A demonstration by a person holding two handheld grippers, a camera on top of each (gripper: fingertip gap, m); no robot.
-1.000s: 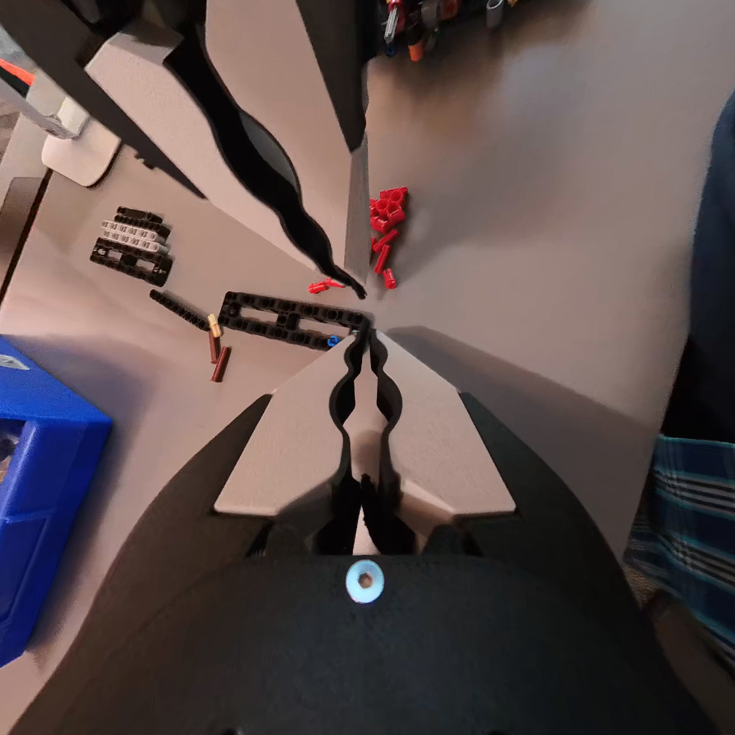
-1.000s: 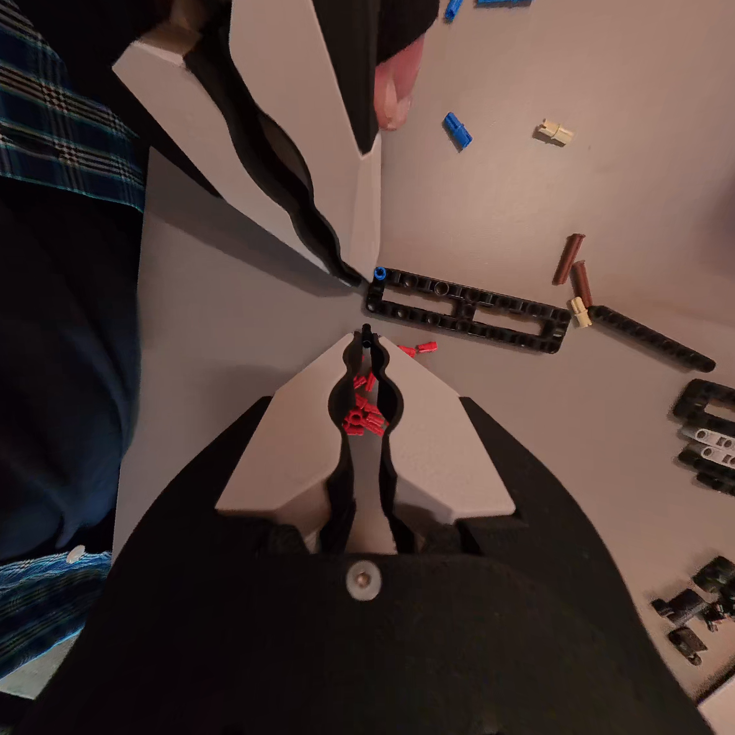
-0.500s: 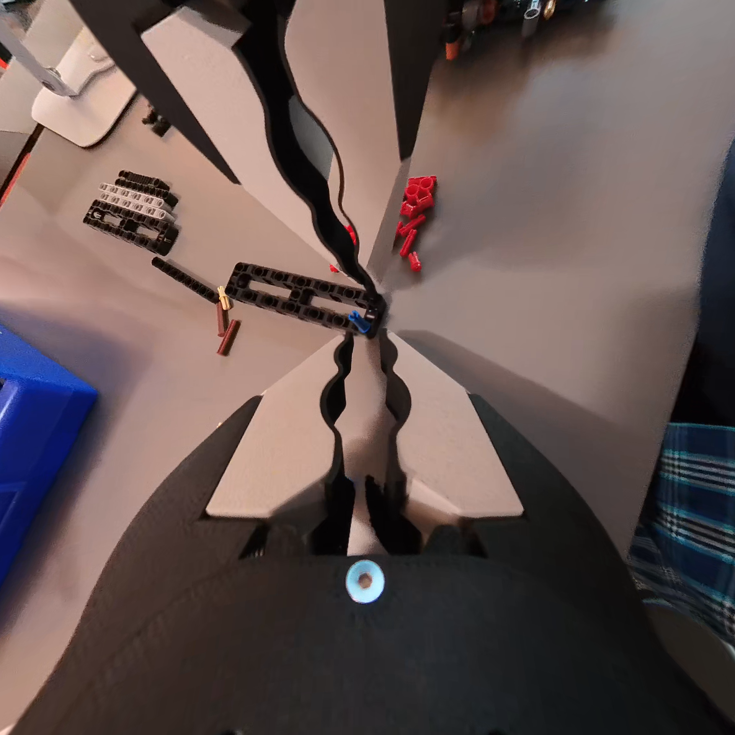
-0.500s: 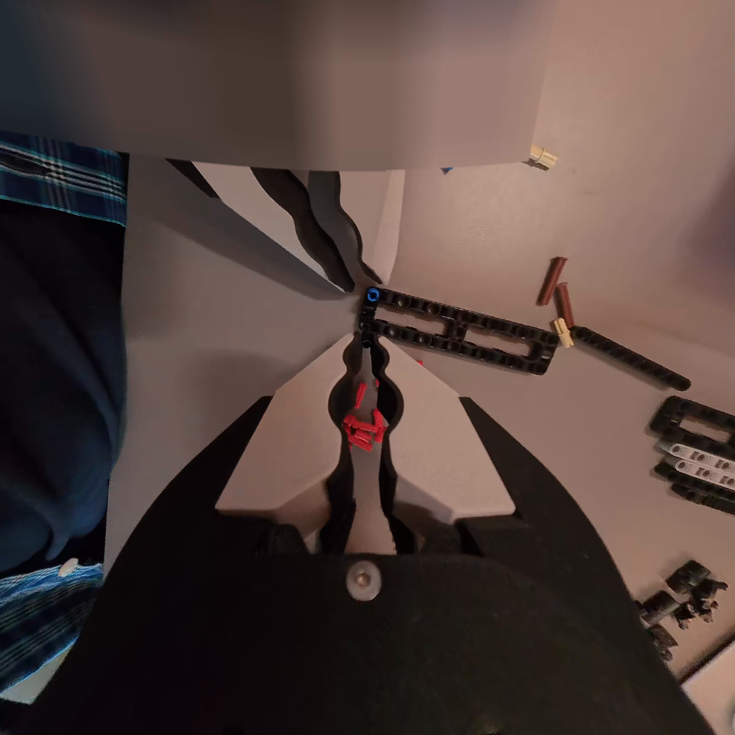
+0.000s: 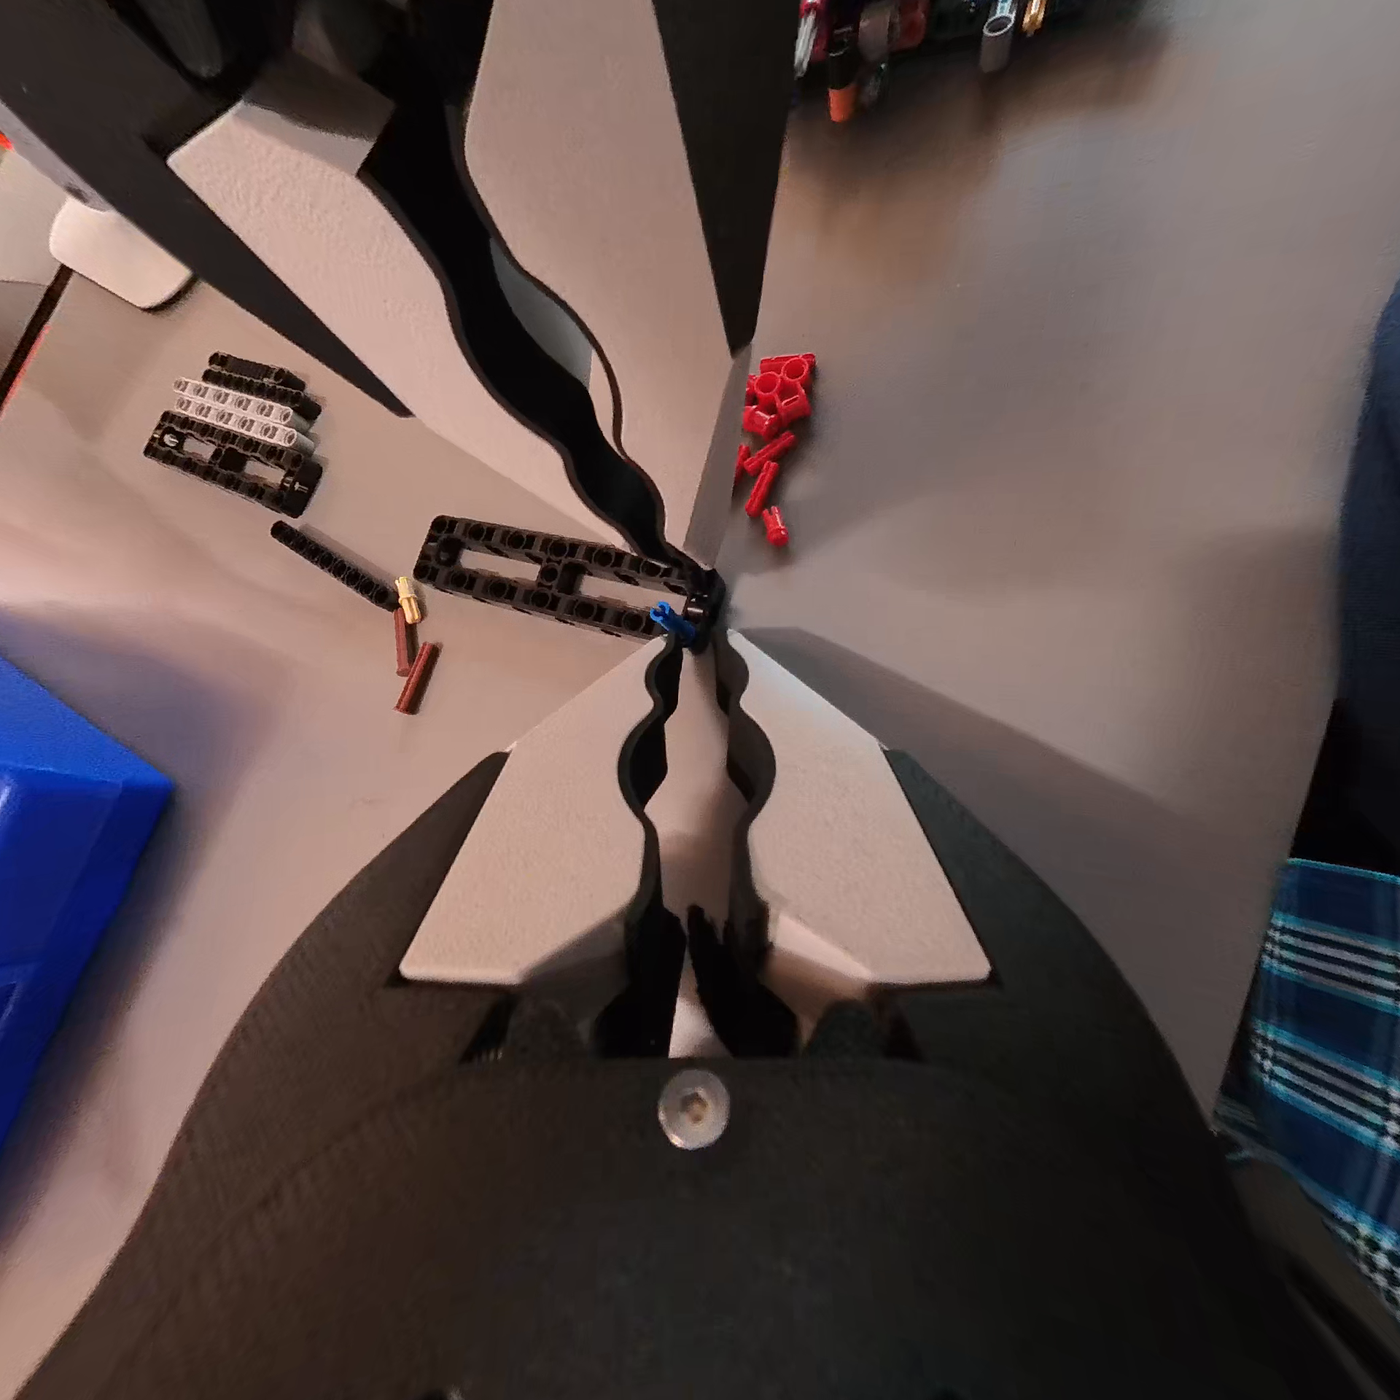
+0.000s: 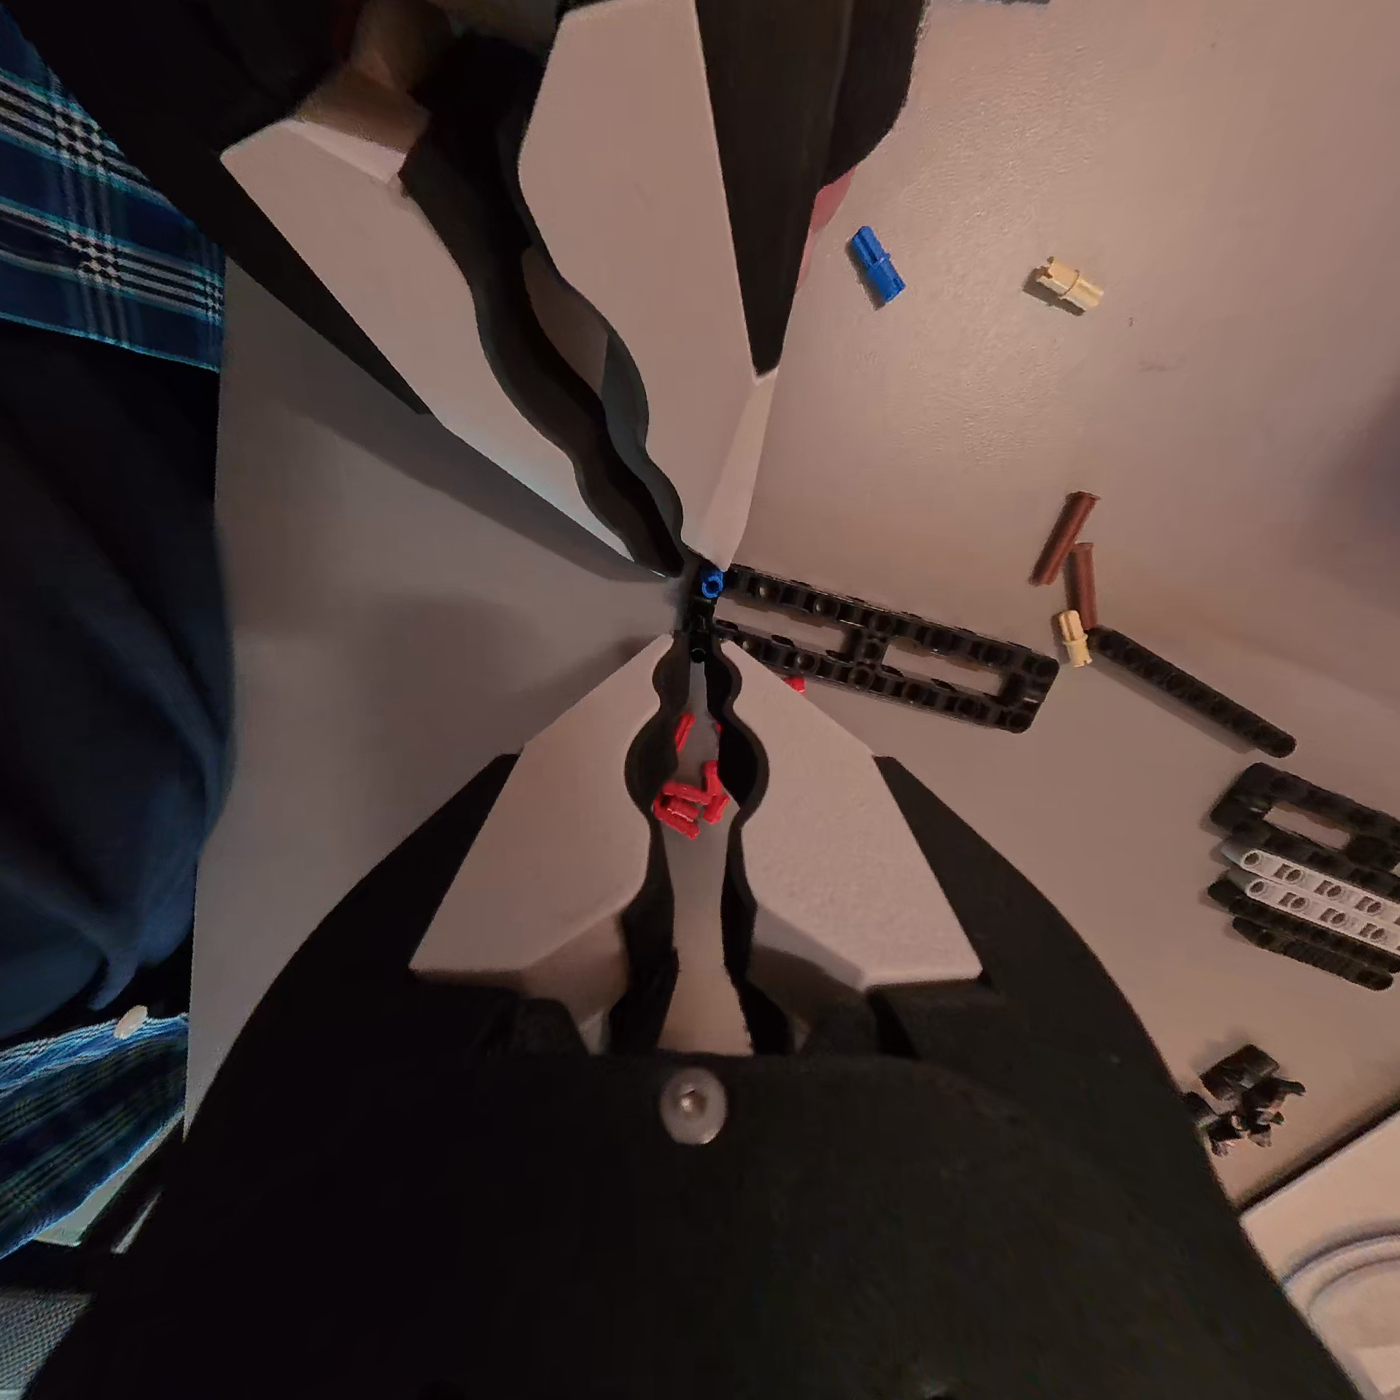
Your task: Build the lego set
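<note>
A long black lego frame (image 5: 545,579) lies on the grey table, with a blue pin (image 5: 667,615) in its near end. My left gripper (image 5: 697,644) is shut on that end of the frame. My right gripper (image 6: 695,644) is shut on a small black pin (image 6: 695,653) and presses it against the same frame end (image 6: 886,651), just below the blue pin (image 6: 710,583). The two grippers meet tip to tip: the right one (image 5: 701,572) comes down from above in the left wrist view, the left one (image 6: 685,564) in the right wrist view. A pile of red pins (image 5: 776,401) lies beside them.
A black beam (image 5: 333,564), two brown axles (image 5: 413,667) and a tan pin (image 5: 409,598) lie past the frame. A stack of black and grey beams (image 5: 235,432) is farther off. A blue bin (image 5: 60,871) stands at left. A loose blue pin (image 6: 877,265), a tan pin (image 6: 1064,284) and small black parts (image 6: 1242,1098) also show. Both grippers' tips are close together, under 4 cm apart.
My right gripper has brought its black pin from a short way off up to the frame's end. My left gripper has kept its hold on that end.
</note>
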